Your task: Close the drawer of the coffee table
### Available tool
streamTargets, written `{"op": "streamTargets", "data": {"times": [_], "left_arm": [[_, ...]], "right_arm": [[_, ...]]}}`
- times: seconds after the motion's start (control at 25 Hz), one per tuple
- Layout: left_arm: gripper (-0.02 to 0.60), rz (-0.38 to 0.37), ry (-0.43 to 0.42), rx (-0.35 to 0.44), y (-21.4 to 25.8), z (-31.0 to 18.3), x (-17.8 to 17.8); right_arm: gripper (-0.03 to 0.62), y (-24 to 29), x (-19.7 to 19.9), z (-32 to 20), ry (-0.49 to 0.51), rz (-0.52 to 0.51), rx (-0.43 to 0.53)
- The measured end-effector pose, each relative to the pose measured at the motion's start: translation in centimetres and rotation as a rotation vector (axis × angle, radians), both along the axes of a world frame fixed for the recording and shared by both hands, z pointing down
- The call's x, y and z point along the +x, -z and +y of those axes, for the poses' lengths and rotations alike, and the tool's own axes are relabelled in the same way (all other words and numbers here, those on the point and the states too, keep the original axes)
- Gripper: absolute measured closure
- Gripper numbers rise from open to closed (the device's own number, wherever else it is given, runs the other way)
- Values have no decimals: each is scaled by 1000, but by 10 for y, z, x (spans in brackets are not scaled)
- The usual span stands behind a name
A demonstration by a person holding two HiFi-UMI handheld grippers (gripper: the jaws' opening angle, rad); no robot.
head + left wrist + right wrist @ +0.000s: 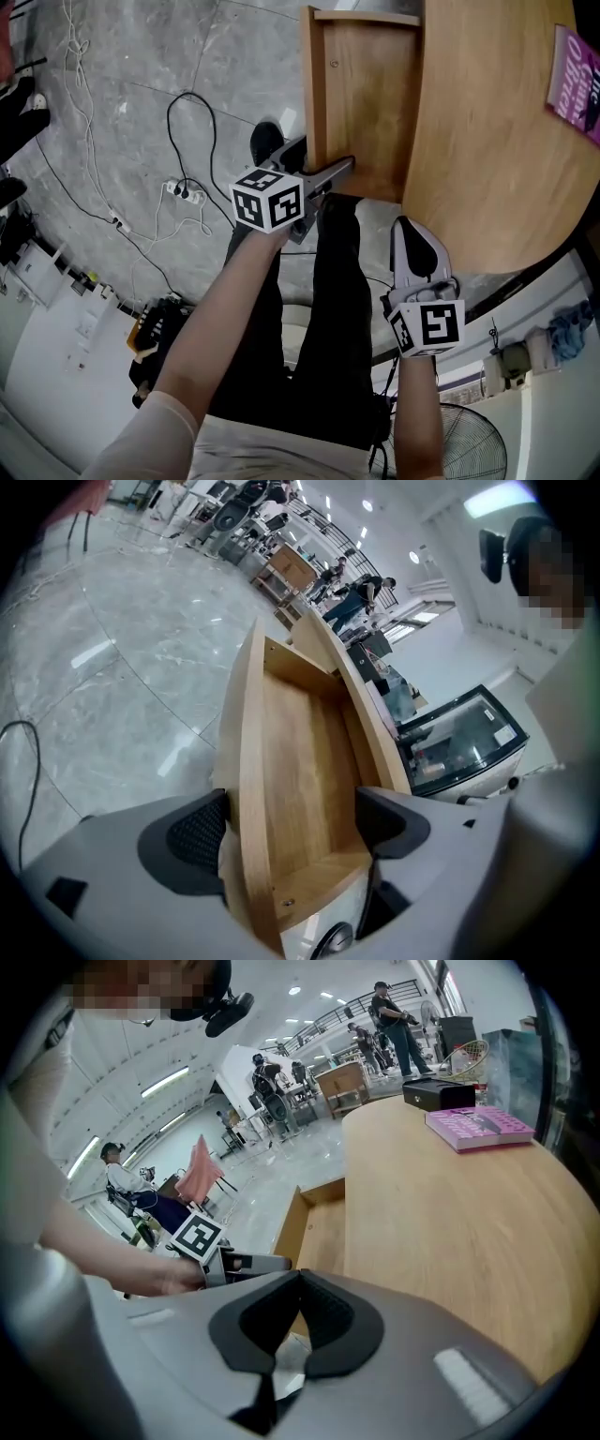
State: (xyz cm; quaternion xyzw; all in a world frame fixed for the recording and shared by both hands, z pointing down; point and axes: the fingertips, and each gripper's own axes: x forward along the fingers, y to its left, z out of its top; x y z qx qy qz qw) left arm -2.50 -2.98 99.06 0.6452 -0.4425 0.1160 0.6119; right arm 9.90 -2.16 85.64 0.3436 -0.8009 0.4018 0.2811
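Observation:
The coffee table's wooden drawer [361, 103] stands pulled out to the left from under the round table top [497, 122], and it is empty. My left gripper [330, 176] is at the drawer's near left corner. In the left gripper view its jaws [291, 829] are open wide and straddle the near end of the drawer's front panel [251, 789]. The left pad [197, 832] sits close to the panel's outer face; the right pad [384, 817] is clear of the wood. My right gripper [407, 227] hangs shut and empty at the table's near edge, its pads [323, 1321] together.
A pink book [577, 80] lies on the table's far right, with a black box [441, 1094] beyond it. The person's black-trousered legs [337, 309] stand right in front of the drawer. Cables and a power strip [183, 192] lie on the grey floor to the left. A fan [473, 445] stands behind.

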Motion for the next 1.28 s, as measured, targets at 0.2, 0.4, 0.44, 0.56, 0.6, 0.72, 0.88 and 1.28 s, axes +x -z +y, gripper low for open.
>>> {"op": "streamTargets", "data": {"times": [0.2,0.4,0.44,0.56,0.6,0.72,0.88,1.28], "left_arm": [[139,66,40,-20,7,-3,1],[120,110,40,-18,22,-4,10],[117,117,38,-17,24,-4,13],[113,132,47,-21,29,-5,20],[109,133,48,-22,29,-5,22],[106,140,45,-17,34,-9,27],[106,152,47,-9,39,-17,34],[97,195,75,-31,43,-23,60]], "right_arm": [[583,-4,5,6,-22,-4,-13],[583,-5,4,7,-18,-11,-13],[583,-5,4,7,-25,-13,-14],[583,-3,6,4,-35,-21,-11],[583,-3,6,3,-37,-23,-10],[583,-2,11,2,-46,-26,-9],[583,-4,18,1,-53,-24,-11],[583,-5,28,3,-73,-37,-14]]}}
